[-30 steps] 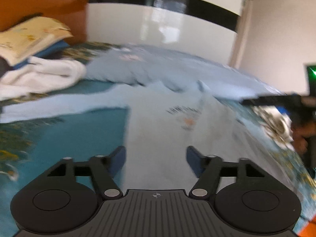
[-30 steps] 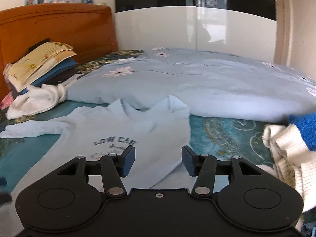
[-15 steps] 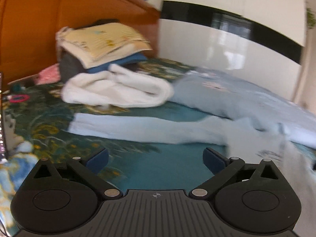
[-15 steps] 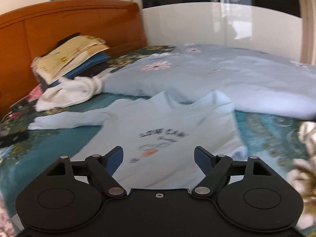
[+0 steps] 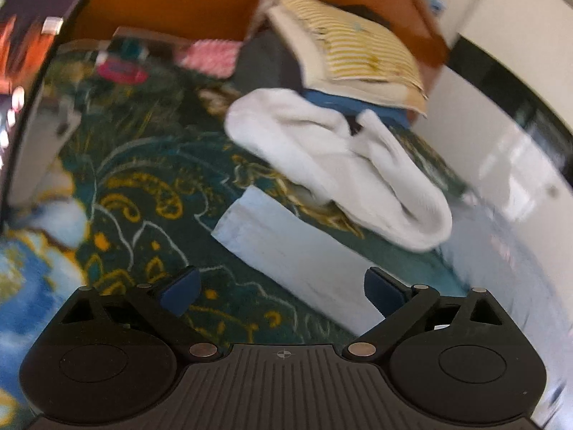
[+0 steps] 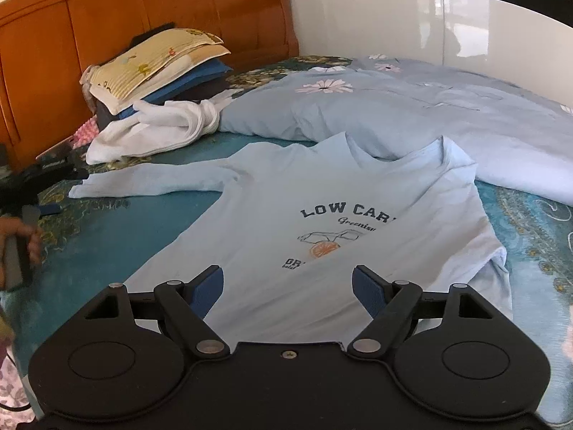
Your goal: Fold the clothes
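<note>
Our right gripper [image 6: 287, 288] hangs over the hem of the pale blue shirt [image 6: 322, 222], jaws spread wide, nothing between them. The shirt lies flat, print up, on the teal bedsheet [image 6: 136, 229]. Our left gripper [image 5: 280, 288] has just eased its jaws in a touch yet gapes wide and empty above the shirt's outstretched sleeve [image 5: 286, 247]. Beyond the sleeve sits a crumpled white garment [image 5: 340, 165], then a folded stack [image 5: 340, 50] against the wooden headboard [image 6: 107, 18]. A blue quilt [image 6: 429, 107] lies past the collar.
</note>
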A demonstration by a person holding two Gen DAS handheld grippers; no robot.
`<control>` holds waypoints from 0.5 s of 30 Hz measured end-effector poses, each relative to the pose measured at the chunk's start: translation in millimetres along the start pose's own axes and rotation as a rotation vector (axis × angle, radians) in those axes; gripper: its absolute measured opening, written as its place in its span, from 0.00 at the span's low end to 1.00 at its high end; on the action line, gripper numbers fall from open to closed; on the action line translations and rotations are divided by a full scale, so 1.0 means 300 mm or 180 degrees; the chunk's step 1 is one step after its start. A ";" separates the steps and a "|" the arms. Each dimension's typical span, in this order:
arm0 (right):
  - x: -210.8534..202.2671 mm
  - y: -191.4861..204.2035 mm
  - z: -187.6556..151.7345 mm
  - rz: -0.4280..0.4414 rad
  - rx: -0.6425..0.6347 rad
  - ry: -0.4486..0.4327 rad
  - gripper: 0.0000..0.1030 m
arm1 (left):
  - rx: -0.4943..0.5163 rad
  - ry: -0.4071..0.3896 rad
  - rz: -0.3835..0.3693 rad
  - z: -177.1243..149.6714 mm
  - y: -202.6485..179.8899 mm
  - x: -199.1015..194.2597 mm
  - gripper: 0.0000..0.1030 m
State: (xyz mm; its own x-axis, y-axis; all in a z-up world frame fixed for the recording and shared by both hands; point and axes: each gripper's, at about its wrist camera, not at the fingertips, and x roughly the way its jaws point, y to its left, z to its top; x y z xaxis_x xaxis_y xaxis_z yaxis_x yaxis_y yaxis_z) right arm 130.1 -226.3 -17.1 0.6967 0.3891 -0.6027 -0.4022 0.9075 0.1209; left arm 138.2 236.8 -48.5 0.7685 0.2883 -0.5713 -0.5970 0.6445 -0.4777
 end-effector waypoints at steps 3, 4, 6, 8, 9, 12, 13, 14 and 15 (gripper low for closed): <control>-0.001 -0.002 -0.001 0.0001 -0.0004 0.0002 0.76 | -0.0226 -0.0015 -0.0059 0.021 0.021 0.009 0.92; -0.001 -0.003 -0.002 -0.0002 -0.0008 0.0004 0.76 | -0.0321 -0.0004 -0.0084 0.026 0.030 0.018 0.90; 0.003 -0.009 -0.003 -0.0013 -0.0005 0.0013 0.76 | -0.0440 -0.0035 -0.0083 0.036 0.044 0.029 0.81; 0.006 -0.016 -0.005 -0.0017 0.0011 0.0024 0.76 | -0.0540 -0.0052 -0.0077 0.046 0.055 0.039 0.72; 0.008 -0.019 -0.007 -0.0016 0.0021 0.0032 0.76 | -0.0586 -0.0064 -0.0066 0.048 0.059 0.043 0.70; 0.013 -0.028 -0.014 -0.0014 0.0044 0.0058 0.76 | -0.0714 -0.0097 -0.0020 0.055 0.073 0.058 0.54; 0.015 -0.030 -0.016 -0.0015 0.0049 0.0066 0.76 | -0.0752 -0.0107 -0.0002 0.055 0.078 0.064 0.46; 0.017 -0.032 -0.018 -0.0015 0.0058 0.0072 0.76 | -0.0796 -0.0116 0.0005 0.056 0.083 0.069 0.37; 0.018 -0.034 -0.020 -0.0014 0.0068 0.0077 0.76 | -0.0856 -0.0123 -0.0006 0.055 0.093 0.070 0.32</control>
State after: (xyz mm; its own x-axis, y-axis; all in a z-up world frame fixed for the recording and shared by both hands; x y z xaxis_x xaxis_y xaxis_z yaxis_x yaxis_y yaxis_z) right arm 134.3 -234.5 -26.3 0.6838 0.3813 -0.6222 -0.3862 0.9125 0.1348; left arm 141.6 272.5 -62.9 0.7747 0.3175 -0.5468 -0.6314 0.4353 -0.6418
